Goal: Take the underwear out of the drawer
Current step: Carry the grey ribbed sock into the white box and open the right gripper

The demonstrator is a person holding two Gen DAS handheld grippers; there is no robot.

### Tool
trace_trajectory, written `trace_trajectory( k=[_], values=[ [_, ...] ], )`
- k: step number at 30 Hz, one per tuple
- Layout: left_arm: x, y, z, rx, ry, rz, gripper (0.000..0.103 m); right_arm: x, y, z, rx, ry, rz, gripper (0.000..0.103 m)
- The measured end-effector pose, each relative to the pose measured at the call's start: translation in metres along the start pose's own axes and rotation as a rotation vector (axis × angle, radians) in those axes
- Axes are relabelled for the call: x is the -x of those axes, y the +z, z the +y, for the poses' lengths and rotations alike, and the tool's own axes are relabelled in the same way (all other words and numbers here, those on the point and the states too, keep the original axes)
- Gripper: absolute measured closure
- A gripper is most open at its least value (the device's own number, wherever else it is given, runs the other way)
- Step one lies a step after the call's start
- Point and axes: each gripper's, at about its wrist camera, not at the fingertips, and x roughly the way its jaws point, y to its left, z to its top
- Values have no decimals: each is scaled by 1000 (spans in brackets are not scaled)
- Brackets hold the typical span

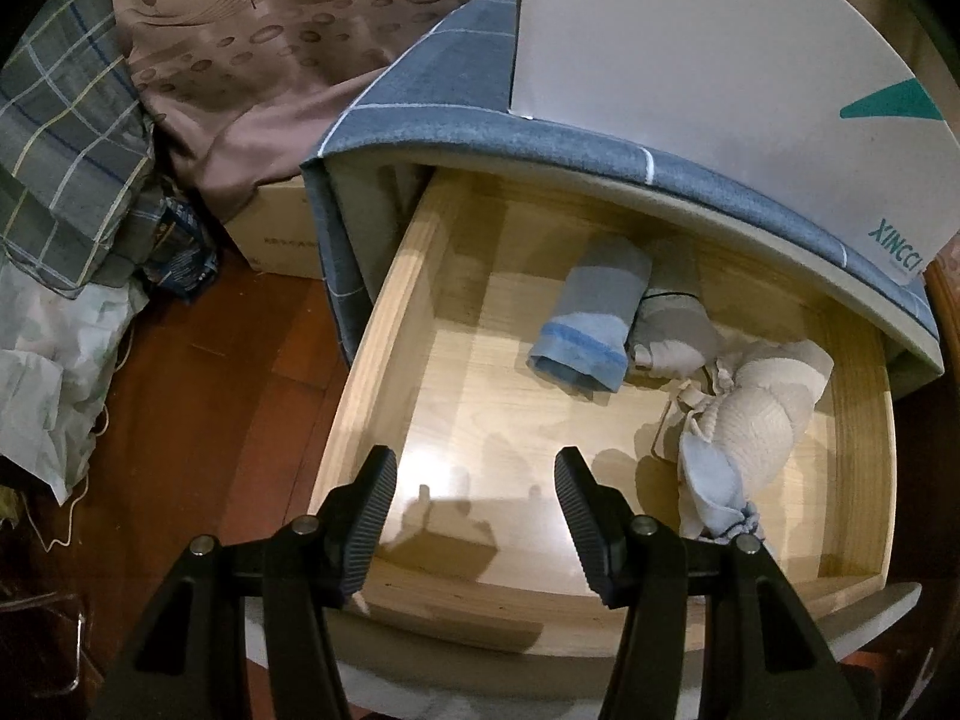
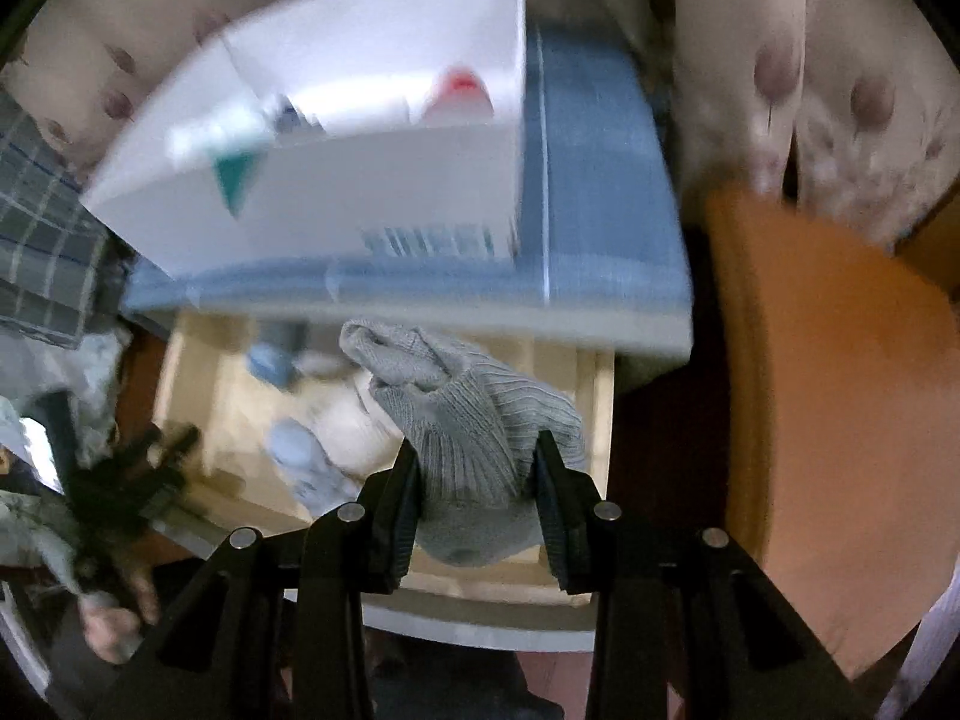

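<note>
Right gripper (image 2: 474,498): clenched on a grey ribbed bundle (image 2: 474,420), held above the open drawer (image 1: 372,360), apparently to carry it clear. Bundle: knit, crumpled, hanging bunched between the pads. Left gripper (image 1: 474,516): jaws released, empty, over the drawer front. Blue roll (image 1: 591,324) and cream bundle (image 1: 756,420) lie inside.

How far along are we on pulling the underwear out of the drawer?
Done: the drawer stands open. In hand: the right gripper is shut on a grey ribbed garment, held above the drawer. Left: the blue-banded roll, the grey piece and the cream bundle lie inside; the left gripper is open and empty.
</note>
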Motion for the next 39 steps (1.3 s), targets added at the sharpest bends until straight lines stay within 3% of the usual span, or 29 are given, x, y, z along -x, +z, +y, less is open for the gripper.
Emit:
trace_trajectory(
  k=[4,8,13,18,23,29,34,39],
  values=[
    [-2,1,2,8,-4,6,47,38,32,17,40,-4,-76,71],
    [-1,1,3,9,-1,4,47,46,73,46,62,-8,-130,71],
    [-1,1,1,5,6,-1,47,30,117,68,67,-45,-156,71],
    [-2,1,2,6,2,-3,47,-5,145,76,65,-88,-107,70],
    [-2,1,3,3,-5,-5,47,-42,157,78,65,-120,-45,69],
    [-1,1,4,5,-8,-9,47,-62,156,77,55,-114,-7,59],
    [-3,2,3,5,-7,-4,47,-43,149,79,71,-114,-53,51],
    [-4,2,4,13,-3,0,47,-13,134,76,49,-56,-71,50]
  ],
)
